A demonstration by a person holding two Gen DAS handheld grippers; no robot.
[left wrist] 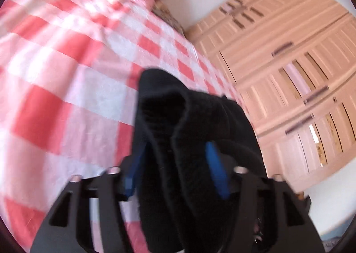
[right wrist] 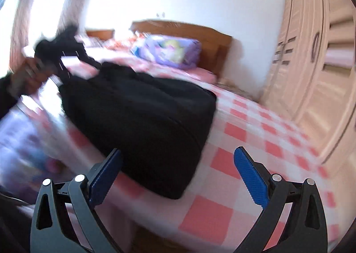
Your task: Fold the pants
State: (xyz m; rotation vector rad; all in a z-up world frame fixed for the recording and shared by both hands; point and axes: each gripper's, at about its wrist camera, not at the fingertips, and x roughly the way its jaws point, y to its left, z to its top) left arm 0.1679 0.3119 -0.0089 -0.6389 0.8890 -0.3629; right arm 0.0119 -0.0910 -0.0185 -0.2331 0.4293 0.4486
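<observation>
The black pants (right wrist: 138,124) lie folded on the red-and-white checked bed (right wrist: 255,141). My left gripper (left wrist: 175,159) is shut on a bunched end of the pants (left wrist: 169,119), which stands up between its blue pads (left wrist: 217,170) above the bed. In the right wrist view the left gripper (right wrist: 64,52) shows at the far left, blurred, held by a hand and lifting that end. My right gripper (right wrist: 178,170) is open and empty, just in front of the near edge of the pants, above the bed.
A purple pillow (right wrist: 166,50) lies at the wooden headboard (right wrist: 189,30). A tall pink wardrobe (left wrist: 289,75) stands to the right of the bed and also shows in the right wrist view (right wrist: 316,75). The bed's near edge (right wrist: 155,219) is below my right gripper.
</observation>
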